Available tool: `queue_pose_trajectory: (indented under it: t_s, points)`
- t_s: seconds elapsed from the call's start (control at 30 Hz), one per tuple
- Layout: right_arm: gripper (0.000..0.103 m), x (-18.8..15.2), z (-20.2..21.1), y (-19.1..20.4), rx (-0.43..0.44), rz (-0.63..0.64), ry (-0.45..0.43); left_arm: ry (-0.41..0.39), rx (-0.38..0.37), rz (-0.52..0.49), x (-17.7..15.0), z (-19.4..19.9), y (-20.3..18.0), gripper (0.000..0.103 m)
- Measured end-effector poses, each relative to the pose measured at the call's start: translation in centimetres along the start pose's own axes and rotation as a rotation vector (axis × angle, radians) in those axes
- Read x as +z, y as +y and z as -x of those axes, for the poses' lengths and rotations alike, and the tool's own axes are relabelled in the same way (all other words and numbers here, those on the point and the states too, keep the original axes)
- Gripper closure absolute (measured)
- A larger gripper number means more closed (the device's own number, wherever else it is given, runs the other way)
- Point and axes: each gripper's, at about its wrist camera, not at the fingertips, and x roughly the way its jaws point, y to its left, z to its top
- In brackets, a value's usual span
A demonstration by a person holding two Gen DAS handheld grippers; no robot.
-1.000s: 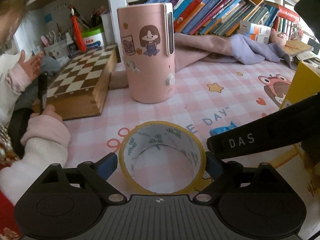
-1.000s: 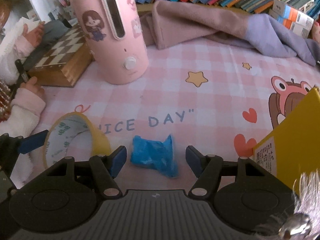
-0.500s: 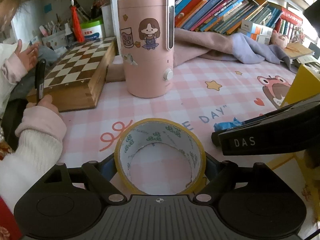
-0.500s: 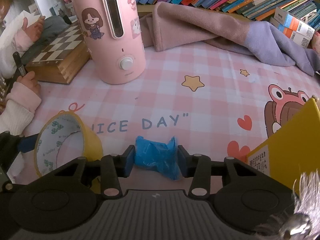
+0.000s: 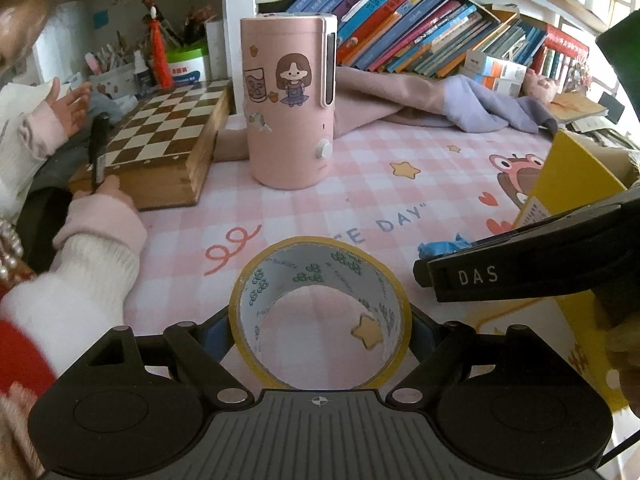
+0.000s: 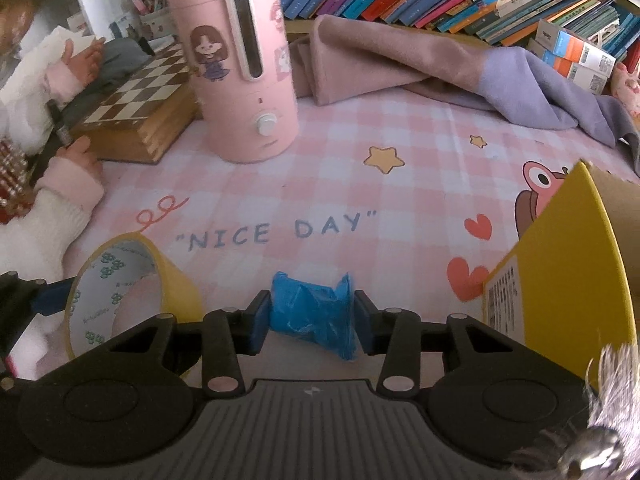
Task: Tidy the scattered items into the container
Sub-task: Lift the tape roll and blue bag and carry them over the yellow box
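My left gripper [image 5: 320, 326] is shut on a yellow tape roll [image 5: 320, 264], held lifted above the pink checked mat. The roll also shows at the lower left of the right wrist view [image 6: 132, 292]. My right gripper [image 6: 312, 318] is shut on a crumpled blue plastic bag [image 6: 314, 314], held just above the mat. The bag's tip peeks out beside the right gripper's black body in the left wrist view [image 5: 444, 246]. An open yellow cardboard box [image 6: 560, 276] stands at the right, close to the right gripper; it also shows in the left wrist view [image 5: 572, 176].
A pink humidifier [image 6: 240, 68] stands mid-mat, a wooden chessboard box [image 6: 140, 96] to its left. A child's arm in a white and pink sleeve [image 5: 88, 248] holding a black pen [image 5: 98, 148] rests at the left. A pink-purple cloth [image 6: 420, 68] and books [image 5: 420, 36] lie behind.
My right gripper closed on the blue bag and raised it. My left gripper lifted the tape roll off the mat, and both views rose.
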Motion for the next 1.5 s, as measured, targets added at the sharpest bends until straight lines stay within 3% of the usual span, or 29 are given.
queue_pose_trajectory:
  t_s: [0.97,1.5]
  points:
    - [0.064,-11.6,11.4,3.9,0.011,-0.011,-0.059,-0.068,-0.074,-0.042,-8.6,12.9,-1.2,0.017]
    - [0.064,-19.7,17.3,3.5,-0.027,-0.070,-0.084,-0.071,-0.129,-0.091,-13.6,18.6,-3.5,0.017]
